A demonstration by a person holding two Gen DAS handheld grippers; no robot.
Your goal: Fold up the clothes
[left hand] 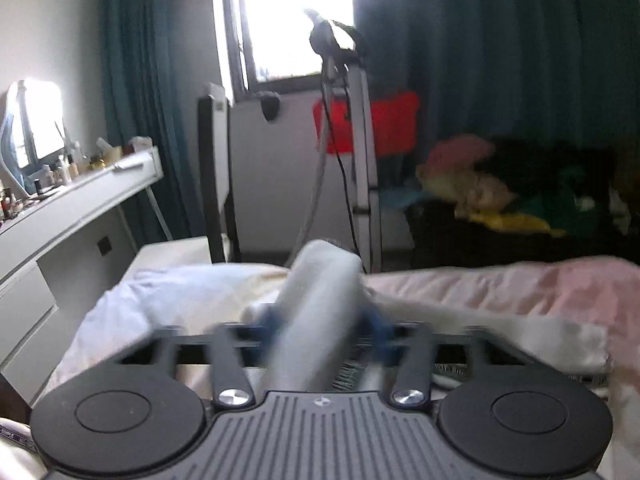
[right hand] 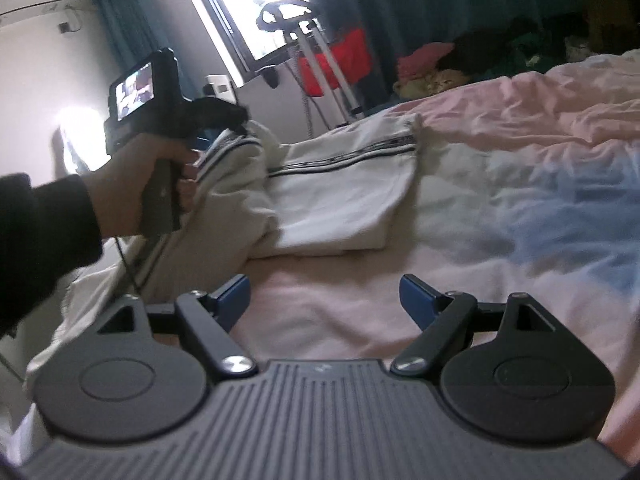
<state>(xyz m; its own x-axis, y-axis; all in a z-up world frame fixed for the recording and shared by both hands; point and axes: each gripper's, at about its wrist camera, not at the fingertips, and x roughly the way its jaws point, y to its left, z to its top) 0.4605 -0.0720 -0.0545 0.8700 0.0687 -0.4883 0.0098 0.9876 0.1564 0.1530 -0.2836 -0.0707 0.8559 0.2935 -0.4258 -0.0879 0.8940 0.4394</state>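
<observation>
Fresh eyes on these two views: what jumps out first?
The left gripper, clamped on a bunched fold of white garment that fills the centre of its view. Then the right gripper, open over the pink bedsheet, and the glaring window behind.

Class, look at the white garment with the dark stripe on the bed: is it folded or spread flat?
Partly folded. The white garment lies doubled on the bed, one end bunched and lifted in the left gripper, fingers closed on it.
</observation>
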